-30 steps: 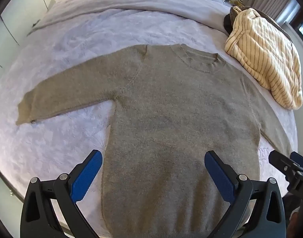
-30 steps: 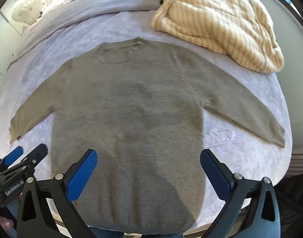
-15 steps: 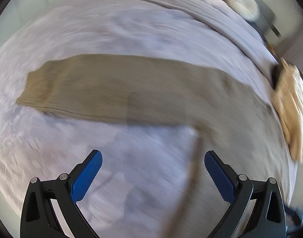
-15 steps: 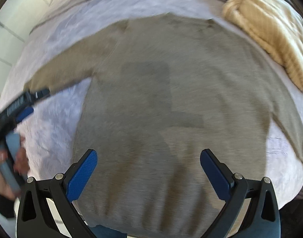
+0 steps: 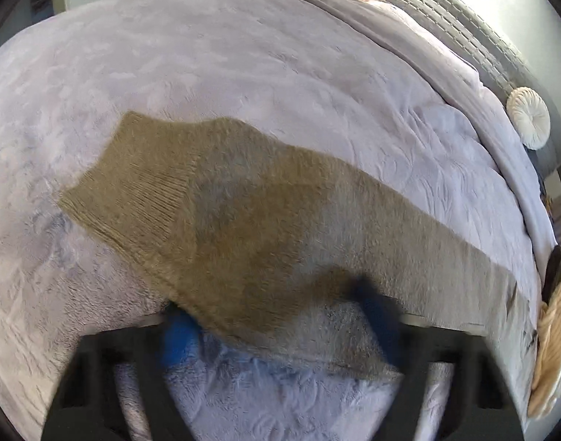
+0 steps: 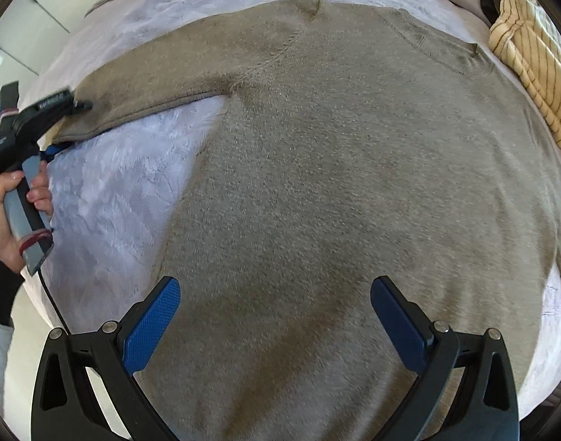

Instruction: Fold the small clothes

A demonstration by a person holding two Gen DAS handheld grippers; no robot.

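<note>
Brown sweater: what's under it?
The brown sweater lies flat on a pale lilac bedspread, visible all around it. The left claw is closing across its sleeve. What the body covers can't be seen.

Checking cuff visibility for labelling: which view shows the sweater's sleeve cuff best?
Left wrist view. The sleeve cuff fills the frame centre, its ribbing sharp, though the left gripper, closing around the sleeve, is blurred. In the right wrist view the cuff sits small at the left edge, partly hidden behind the left gripper.

Left gripper (image 5: pixel 280 334) pads motion-blurred, closing round sleeve (image 5: pixel 243 220); sweater (image 6: pixel 353 202) hem cropped
</note>
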